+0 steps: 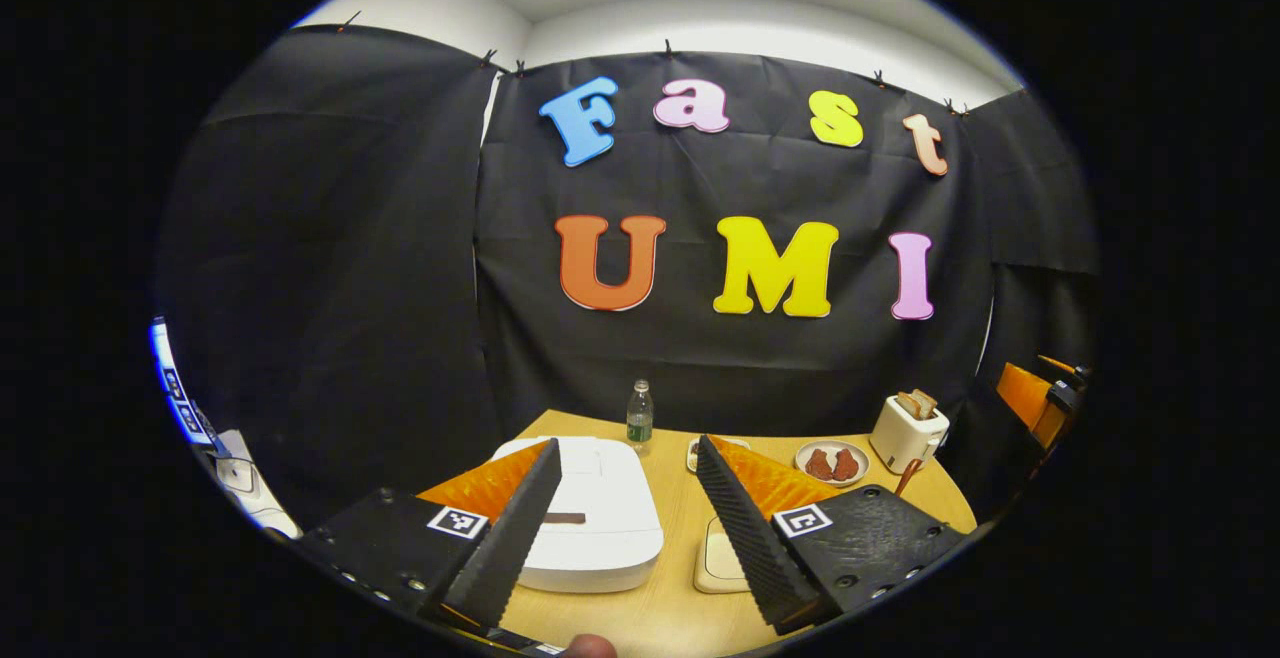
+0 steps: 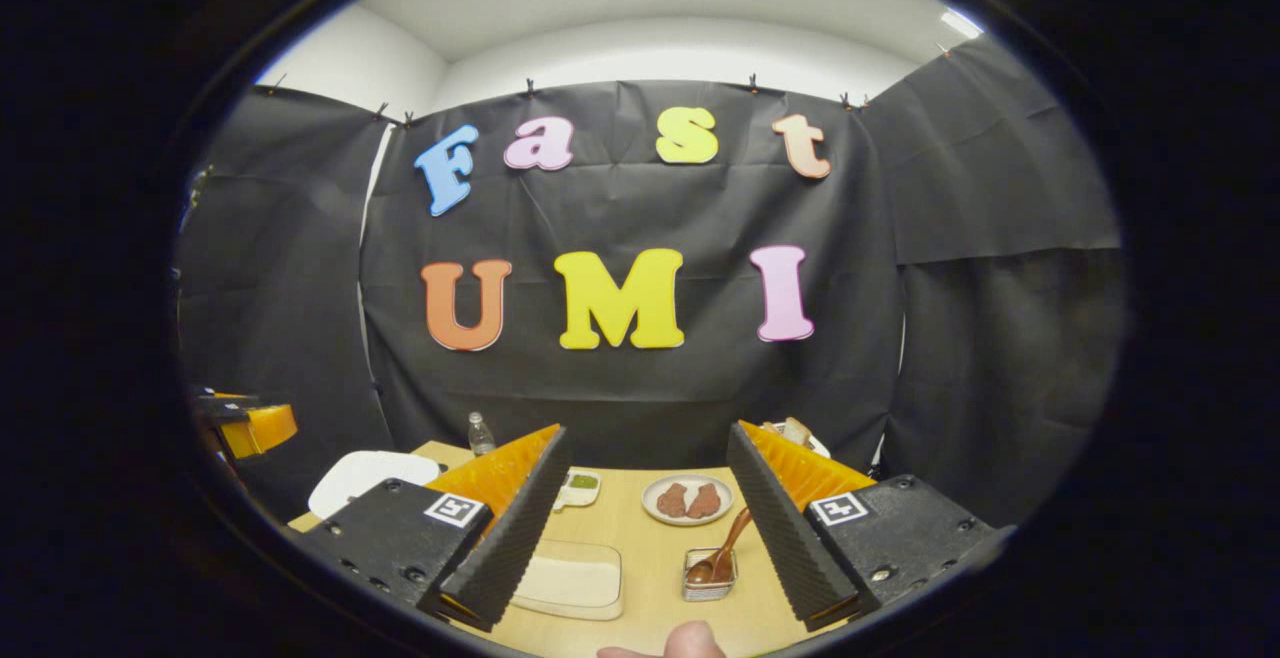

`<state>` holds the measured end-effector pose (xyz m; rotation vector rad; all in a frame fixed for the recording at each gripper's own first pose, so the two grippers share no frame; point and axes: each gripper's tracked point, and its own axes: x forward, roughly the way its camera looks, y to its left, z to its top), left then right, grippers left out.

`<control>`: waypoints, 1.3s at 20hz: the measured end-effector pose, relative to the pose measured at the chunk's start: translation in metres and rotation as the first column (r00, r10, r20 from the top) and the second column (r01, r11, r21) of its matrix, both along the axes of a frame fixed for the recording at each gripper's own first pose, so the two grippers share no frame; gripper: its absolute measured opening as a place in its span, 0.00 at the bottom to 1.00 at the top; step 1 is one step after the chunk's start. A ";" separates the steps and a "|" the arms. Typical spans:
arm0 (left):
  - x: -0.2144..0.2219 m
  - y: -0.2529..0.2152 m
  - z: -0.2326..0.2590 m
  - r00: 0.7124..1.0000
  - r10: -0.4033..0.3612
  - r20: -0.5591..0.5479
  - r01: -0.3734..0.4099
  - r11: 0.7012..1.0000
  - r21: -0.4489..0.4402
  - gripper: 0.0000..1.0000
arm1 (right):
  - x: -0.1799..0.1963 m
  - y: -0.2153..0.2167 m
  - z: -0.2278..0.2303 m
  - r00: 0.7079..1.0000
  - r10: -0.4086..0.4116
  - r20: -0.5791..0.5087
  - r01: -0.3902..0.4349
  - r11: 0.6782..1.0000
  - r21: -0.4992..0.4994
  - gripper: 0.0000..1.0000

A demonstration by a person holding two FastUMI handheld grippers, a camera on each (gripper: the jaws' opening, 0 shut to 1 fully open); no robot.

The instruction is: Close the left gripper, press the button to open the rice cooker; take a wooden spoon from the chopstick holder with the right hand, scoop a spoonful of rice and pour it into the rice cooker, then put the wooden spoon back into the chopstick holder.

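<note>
Hovering with both your grippers, left gripper (image 1: 625, 528) and right gripper (image 2: 648, 538) spread wide, nothing held, one white rice cooker (image 1: 598, 518) lid down, one wooden spoon (image 2: 722, 550) in its chopstick holder (image 2: 709, 580), one plate (image 2: 688, 500).

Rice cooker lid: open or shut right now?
Shut. In the left gripper view the rice cooker has its white lid lying flat, and the left gripper hovers open above it.

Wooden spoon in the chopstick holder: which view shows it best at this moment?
The right gripper view. There the wooden spoon stands in full, leaning in the chopstick holder between the open fingers, bowl down. The left gripper view shows just a thin piece of its handle beside the toaster, the rest hidden behind a finger.
</note>
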<state>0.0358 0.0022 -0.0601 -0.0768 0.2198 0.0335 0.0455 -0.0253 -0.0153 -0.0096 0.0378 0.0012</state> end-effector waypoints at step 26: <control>0.089 0.071 -0.196 0.864 0.030 -0.503 -0.143 0.972 -0.187 0.00 | 0.073 -0.039 -0.085 0.973 -0.059 -0.222 0.064 0.998 0.015 1.00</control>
